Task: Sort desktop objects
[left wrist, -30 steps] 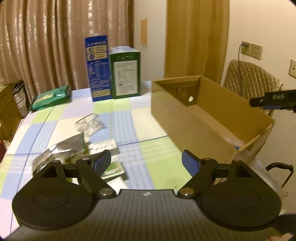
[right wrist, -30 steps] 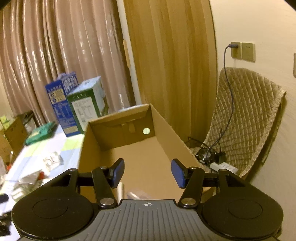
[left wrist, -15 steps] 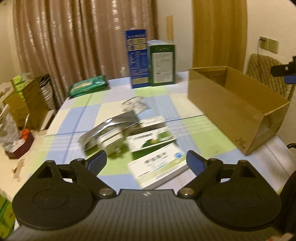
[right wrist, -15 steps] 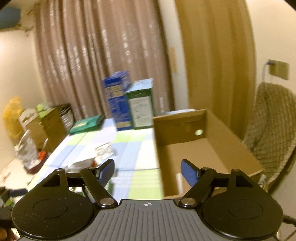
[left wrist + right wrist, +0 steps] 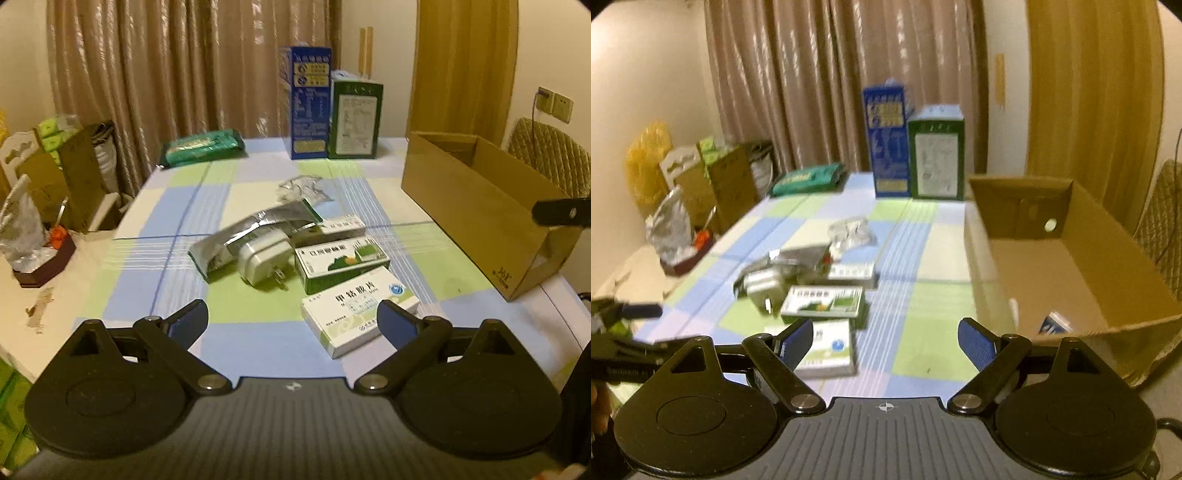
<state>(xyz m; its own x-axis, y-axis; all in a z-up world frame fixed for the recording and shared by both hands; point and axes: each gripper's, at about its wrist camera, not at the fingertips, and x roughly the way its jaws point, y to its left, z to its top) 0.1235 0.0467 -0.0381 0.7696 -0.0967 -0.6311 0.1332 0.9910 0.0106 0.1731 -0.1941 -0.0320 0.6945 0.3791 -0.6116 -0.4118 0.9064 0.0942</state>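
My left gripper (image 5: 293, 319) is open and empty, above the table's near edge. Just beyond it lies a white medicine box (image 5: 360, 308), then a green-and-white box (image 5: 341, 260), a white plug adapter (image 5: 260, 260), a silver foil pouch (image 5: 255, 230) and a crumpled clear wrapper (image 5: 301, 188). My right gripper (image 5: 886, 341) is open and empty, between the pile and the open cardboard box (image 5: 1071, 258). The white medicine box (image 5: 831, 347) sits by its left finger. A small blue-and-white item (image 5: 1056, 323) lies inside the cardboard box.
A blue carton (image 5: 308, 107) and a green carton (image 5: 354, 120) stand at the table's far edge, with a green packet (image 5: 203, 147) to their left. Bags and boxes (image 5: 55, 173) crowd the left side. A quilted chair (image 5: 550, 158) stands at the right.
Both grippers have pulled back and turned left, away from the cardboard box, and now face the pile. The right gripper's jaws have widened.
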